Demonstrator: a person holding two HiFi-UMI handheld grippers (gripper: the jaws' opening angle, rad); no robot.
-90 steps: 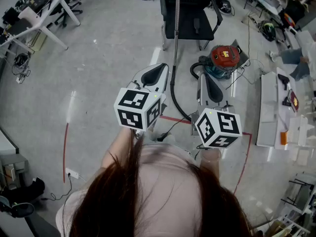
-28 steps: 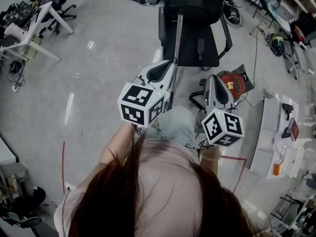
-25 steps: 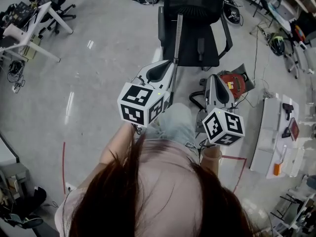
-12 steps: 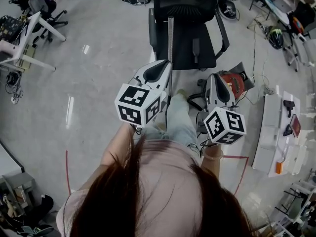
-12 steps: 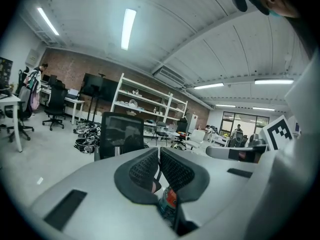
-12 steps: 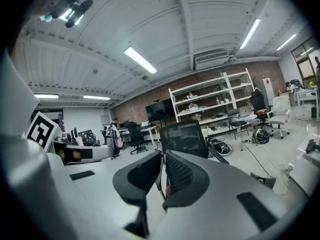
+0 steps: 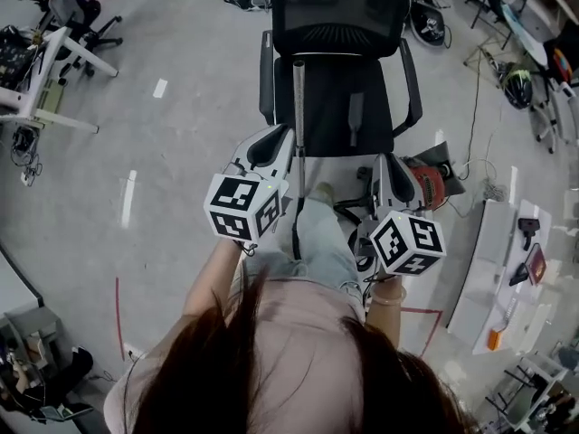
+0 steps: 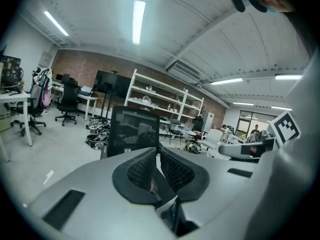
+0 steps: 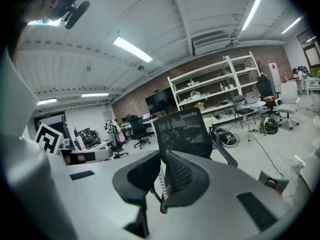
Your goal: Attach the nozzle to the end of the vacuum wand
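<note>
A long silver vacuum wand [image 7: 296, 125] leans upright against a black office chair [image 7: 335, 34]. A short grey nozzle [image 7: 355, 118] lies on the chair's seat. The red-topped vacuum cleaner [image 7: 427, 176] stands on the floor to the right of the chair. My left gripper [image 7: 279, 134] hangs just left of the wand, shut and empty. My right gripper [image 7: 387, 159] is shut and empty beside the vacuum cleaner. In the left gripper view the shut gripper [image 8: 157, 153] points at the chair's back [image 8: 134, 130]. In the right gripper view the wand [image 9: 160, 180] shows past the shut gripper [image 9: 161, 156].
The person's leg in jeans [image 7: 321, 238] steps forward between the grippers. A white bench [image 7: 488, 269] with tools stands at the right, and a desk [image 7: 41, 84] at the far left. Cables and a helmet [image 7: 517, 84] lie on the floor to the upper right. Red tape [image 7: 118, 319] marks the floor.
The person has walked toward the chair, so the chair, wand and vacuum cleaner are nearer. Both grippers moved forward with the person and stayed shut.
</note>
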